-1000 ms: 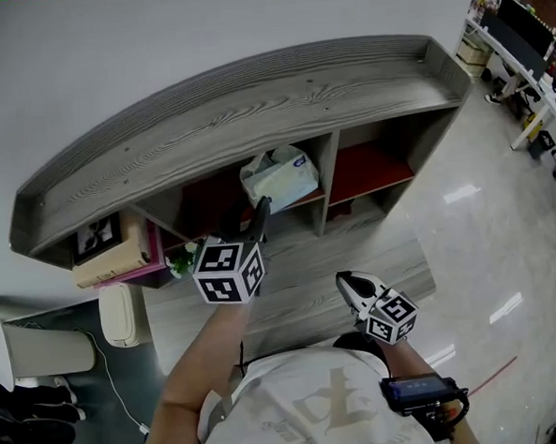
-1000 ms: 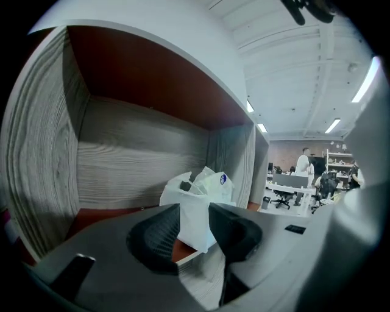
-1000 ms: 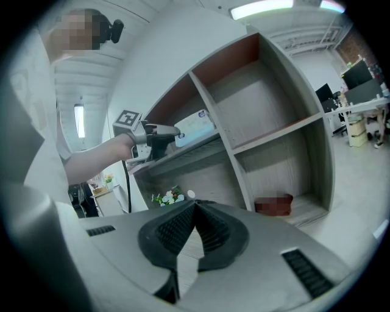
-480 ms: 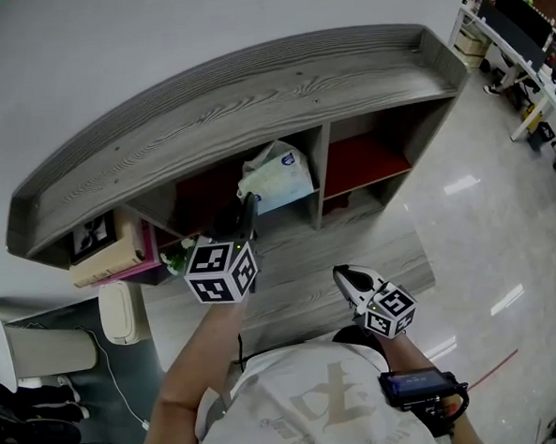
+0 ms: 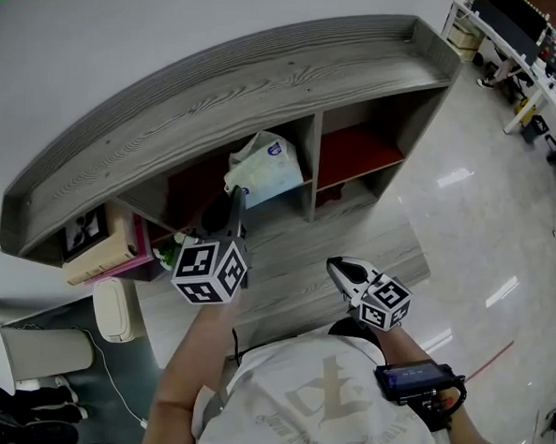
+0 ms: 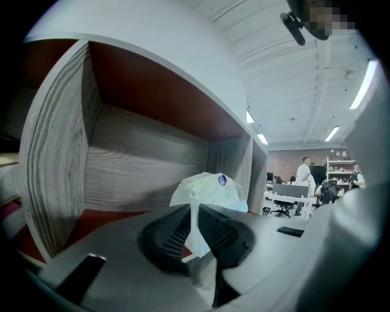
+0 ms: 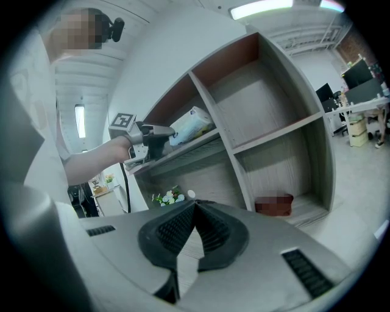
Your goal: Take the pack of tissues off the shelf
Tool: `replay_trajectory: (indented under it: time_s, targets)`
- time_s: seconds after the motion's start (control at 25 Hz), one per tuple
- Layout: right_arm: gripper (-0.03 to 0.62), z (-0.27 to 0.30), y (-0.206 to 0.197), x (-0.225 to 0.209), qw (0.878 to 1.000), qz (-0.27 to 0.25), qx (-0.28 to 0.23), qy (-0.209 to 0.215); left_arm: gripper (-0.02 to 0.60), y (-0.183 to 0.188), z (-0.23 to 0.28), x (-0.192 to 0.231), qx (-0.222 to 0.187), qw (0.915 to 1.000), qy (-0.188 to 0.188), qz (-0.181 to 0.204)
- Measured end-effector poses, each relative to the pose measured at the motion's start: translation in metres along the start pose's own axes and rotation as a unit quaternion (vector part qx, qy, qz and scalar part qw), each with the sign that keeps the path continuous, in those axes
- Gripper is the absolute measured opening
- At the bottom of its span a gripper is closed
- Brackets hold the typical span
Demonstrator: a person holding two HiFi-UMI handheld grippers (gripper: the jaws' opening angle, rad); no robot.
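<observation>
pink book (image 5: 139, 245) under a beige box (image 5: 97, 260), small flowers (image 7: 163, 197) near them

Bright, even light; ceiling strips (image 7: 262, 9) glare on glossy floor (image 5: 460, 175) (fisheye edges dark).

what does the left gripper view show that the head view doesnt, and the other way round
Only the left gripper view: the left tool, whose jaws have just been closing, pinches the wrapper of the pack of tissues; people at desks far behind. Only the head view: the long top of the shelf, books at its left end, and the right tool held back from the shelf. Both: the pack in a red-backed upper compartment, with the left tool at it.
</observation>
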State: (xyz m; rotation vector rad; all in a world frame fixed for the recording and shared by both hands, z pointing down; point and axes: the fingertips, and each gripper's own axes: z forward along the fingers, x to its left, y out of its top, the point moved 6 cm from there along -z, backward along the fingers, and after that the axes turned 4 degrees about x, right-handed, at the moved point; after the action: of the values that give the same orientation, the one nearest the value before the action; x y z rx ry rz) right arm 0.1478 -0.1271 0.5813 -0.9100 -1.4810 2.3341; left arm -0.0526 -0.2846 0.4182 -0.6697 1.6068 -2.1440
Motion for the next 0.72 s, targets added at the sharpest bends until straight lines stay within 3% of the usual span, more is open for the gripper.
replay_trajectory:
  time_s: [0.72]
  targets:
    - [0.005,0.004,0.002,0.009,1.0,-0.018,0.004,-0.003,0.052,-0.007,-0.025,0.005,-0.023,0.9993,-0.024,-0.017]
